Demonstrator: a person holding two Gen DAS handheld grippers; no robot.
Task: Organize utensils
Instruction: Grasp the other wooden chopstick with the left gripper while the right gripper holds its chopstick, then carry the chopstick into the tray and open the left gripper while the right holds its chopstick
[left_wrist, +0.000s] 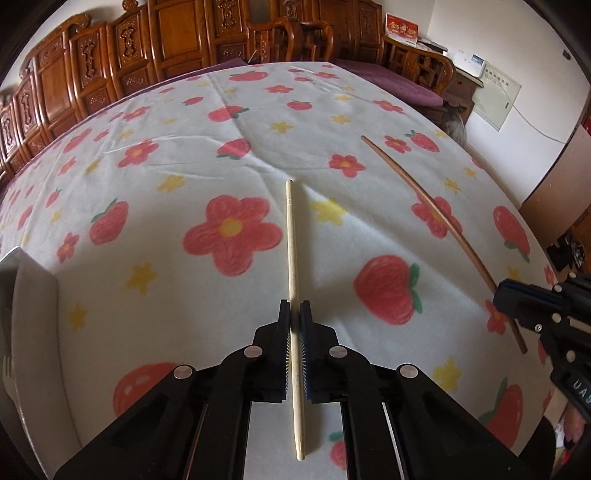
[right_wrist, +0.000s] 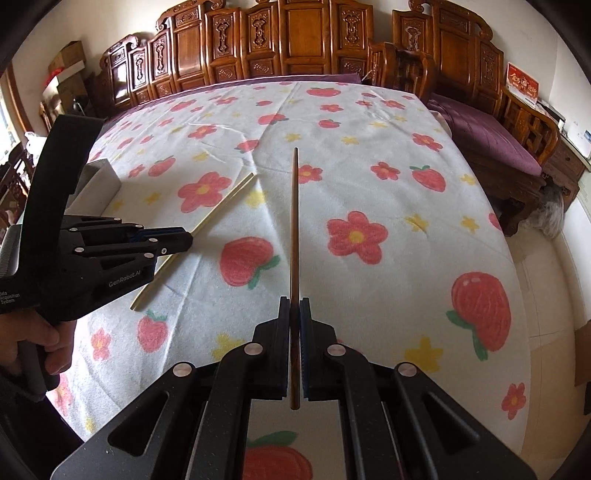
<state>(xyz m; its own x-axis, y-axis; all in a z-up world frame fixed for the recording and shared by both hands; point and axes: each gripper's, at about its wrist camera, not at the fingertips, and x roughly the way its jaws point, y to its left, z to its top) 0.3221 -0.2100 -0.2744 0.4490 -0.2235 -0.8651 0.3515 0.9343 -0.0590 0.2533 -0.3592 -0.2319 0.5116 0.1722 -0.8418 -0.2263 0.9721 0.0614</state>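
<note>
now | left gripper (left_wrist: 294, 314) pinching pale chopstick (left_wrist: 292, 240) | right gripper (right_wrist: 294, 308) pinching brown chopstick (right_wrist: 294, 221)

Left black plastic two-finger claw (left_wrist: 294, 314): matte linkage arms, round silver rivets, blue ribbed pads. Right black plastic claw (right_wrist: 294, 310): same build. White "GenRobot.AI" and "Data Acquisition System" lettering on the left claw's body; bare hand (right_wrist: 35, 345) on its handle.

A white cloth (right_wrist: 369, 177) printed with red flowers and strawberries covers the bench. Carved wooden panels (right_wrist: 295, 40) line the far wall. A purple cushion (right_wrist: 491, 140) lies on a wooden settee at right.
</note>
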